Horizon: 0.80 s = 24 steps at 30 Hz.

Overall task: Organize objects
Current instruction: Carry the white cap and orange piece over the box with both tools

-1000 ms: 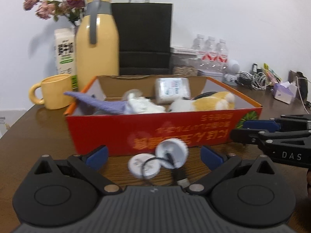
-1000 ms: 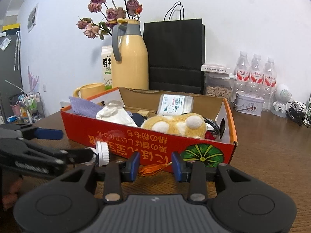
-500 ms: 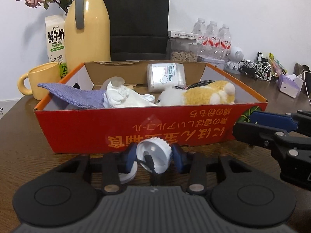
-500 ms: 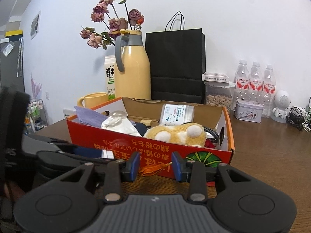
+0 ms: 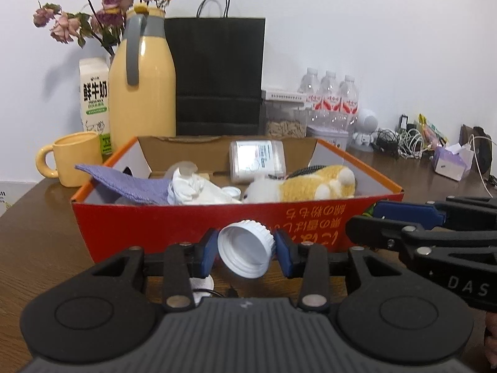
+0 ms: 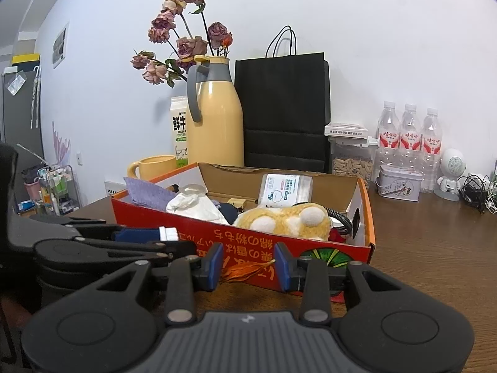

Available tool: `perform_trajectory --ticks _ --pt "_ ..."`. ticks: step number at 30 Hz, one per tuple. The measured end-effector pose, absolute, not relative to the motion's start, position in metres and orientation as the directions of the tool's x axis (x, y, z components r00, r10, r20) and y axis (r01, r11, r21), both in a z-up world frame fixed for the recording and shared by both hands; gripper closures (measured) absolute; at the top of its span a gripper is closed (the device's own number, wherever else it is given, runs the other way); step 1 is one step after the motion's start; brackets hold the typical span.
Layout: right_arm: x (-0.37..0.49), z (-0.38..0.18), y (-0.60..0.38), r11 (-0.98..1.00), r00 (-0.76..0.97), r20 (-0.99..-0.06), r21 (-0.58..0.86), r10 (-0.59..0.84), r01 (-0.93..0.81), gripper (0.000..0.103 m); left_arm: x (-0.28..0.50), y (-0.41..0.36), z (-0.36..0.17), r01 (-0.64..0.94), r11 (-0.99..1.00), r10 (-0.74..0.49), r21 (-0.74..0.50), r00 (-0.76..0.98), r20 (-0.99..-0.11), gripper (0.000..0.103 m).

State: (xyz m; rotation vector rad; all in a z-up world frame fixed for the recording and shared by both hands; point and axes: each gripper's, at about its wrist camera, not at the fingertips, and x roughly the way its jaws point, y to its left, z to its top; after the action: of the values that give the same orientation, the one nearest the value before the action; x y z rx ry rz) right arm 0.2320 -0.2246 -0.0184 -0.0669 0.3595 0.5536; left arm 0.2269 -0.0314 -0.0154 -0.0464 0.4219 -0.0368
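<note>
My left gripper (image 5: 245, 250) is shut on a white screw cap (image 5: 245, 248) and holds it lifted in front of the red cardboard box (image 5: 186, 227). The box holds a purple cloth (image 5: 124, 180), white crumpled cloth (image 5: 195, 188), a yellow plush toy (image 5: 310, 183) and a wipes pack (image 5: 257, 161). A second white cap (image 5: 202, 283) lies on the table below. My right gripper (image 6: 248, 265) is partly open with an orange dried petal (image 6: 245, 272) between its pads; contact cannot be judged. The left gripper also shows in the right wrist view (image 6: 167, 239).
Behind the box stand a yellow mug (image 5: 74, 158), milk carton (image 5: 94, 99), yellow thermos (image 5: 143, 84), black paper bag (image 5: 217, 74), water bottles (image 5: 332, 99) and a snack jar (image 5: 284, 121). Cables (image 5: 400, 143) and a tissue pack (image 5: 450, 161) lie far right.
My left gripper closed on the white cap and lifted it off the table, leaving the other cap behind. Both grippers rose a little; the right one kept its opening.
</note>
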Motion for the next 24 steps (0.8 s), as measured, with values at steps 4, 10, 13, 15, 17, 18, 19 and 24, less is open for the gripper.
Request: perform_trajectory --ticks 4,10,13,15,17,18,19,24 --pt "0.233 -0.019 -0.224 0.852 0.792 -0.354 0.033 0.498 -0.522 0.068 0.222 -0.033 -0.011 0.024 0.998 -0.042 -0.053 0.924 -0.380 0.062" --pt "0.231 -0.017 -0.222 0.857 0.802 -0.342 0.026 0.491 -0.514 0.068 0.217 -0.032 -0.004 0.004 0.997 -0.029 -0.072 0.937 -0.347 0.062" --pt "0.235 -0.014 -0.221 0.865 0.810 -0.337 0.028 0.480 -0.501 0.068 0.215 -0.029 0.004 -0.008 0.997 -0.019 -0.081 0.947 -0.321 0.062" --pt "0.239 -0.010 -0.221 0.871 0.816 -0.332 0.038 0.473 -0.489 0.068 0.217 -0.027 0.012 -0.014 0.996 -0.013 -0.087 0.952 -0.305 0.062" --pt "0.244 -0.003 -0.219 0.876 0.822 -0.324 0.045 0.468 -0.481 0.068 0.220 -0.024 0.020 -0.017 0.995 -0.011 -0.094 0.956 -0.294 0.062" --pt "0.247 0.001 -0.217 0.877 0.825 -0.317 0.050 0.468 -0.478 0.068 0.222 -0.023 0.024 -0.019 0.995 -0.009 -0.096 0.958 -0.287 0.062" --pt "0.250 0.005 -0.215 0.878 0.829 -0.310 0.049 0.466 -0.475 0.068 0.225 -0.022 0.029 -0.025 0.995 -0.002 -0.094 0.961 -0.278 0.062" --pt "0.274 0.026 -0.199 0.891 0.853 -0.272 0.035 0.445 -0.453 0.068 0.250 -0.015 0.049 -0.068 0.994 0.044 -0.088 0.967 -0.249 0.062"
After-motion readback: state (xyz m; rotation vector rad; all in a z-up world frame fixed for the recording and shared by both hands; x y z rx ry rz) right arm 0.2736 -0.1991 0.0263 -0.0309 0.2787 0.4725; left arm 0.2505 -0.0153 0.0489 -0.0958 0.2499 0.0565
